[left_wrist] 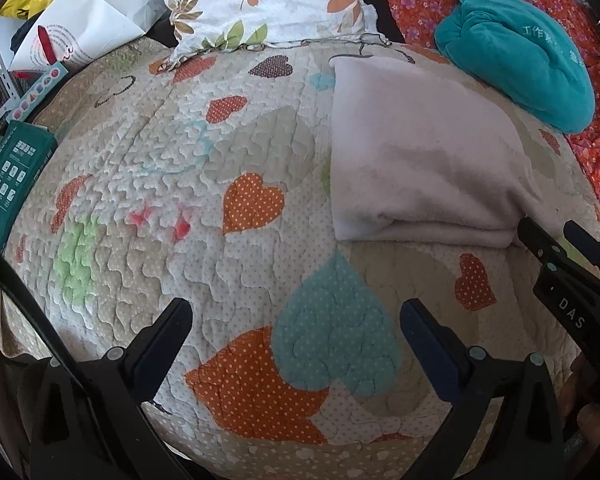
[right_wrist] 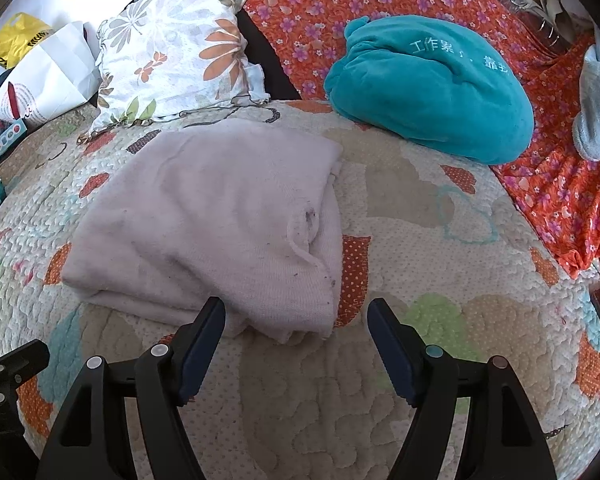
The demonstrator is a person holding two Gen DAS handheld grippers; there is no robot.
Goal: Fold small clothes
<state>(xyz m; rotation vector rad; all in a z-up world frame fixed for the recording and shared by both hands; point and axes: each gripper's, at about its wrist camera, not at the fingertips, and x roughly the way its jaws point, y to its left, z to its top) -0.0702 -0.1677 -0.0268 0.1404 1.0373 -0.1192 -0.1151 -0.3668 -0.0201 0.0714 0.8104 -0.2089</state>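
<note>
Both grippers sit empty with jaws spread wide: left gripper [left_wrist: 296, 320] over bare quilt [left_wrist: 228, 280] at lower centre of its view, right gripper [right_wrist: 296, 320] just below the near corner of the sweater [right_wrist: 204, 220], nothing between its fingers. Sweater, pale pink, lies folded into a thick rectangle, centre-left in the right view and right of centre in the left view, on the quilt. Teal cushion [right_wrist: 428, 88] lies just beyond it at upper right, floral pillow [right_wrist: 172, 52] at upper left. Risks, as I judge them: a pinch at that near corner could catch only the top layer, so lifting would peel the fold open; a pinch too deep may grab the quilt too and drag it. Loose lower right corner looks rumpled, so the edges may end uneven. A further fold away from the camera could push the bundle into the cushion.
</note>
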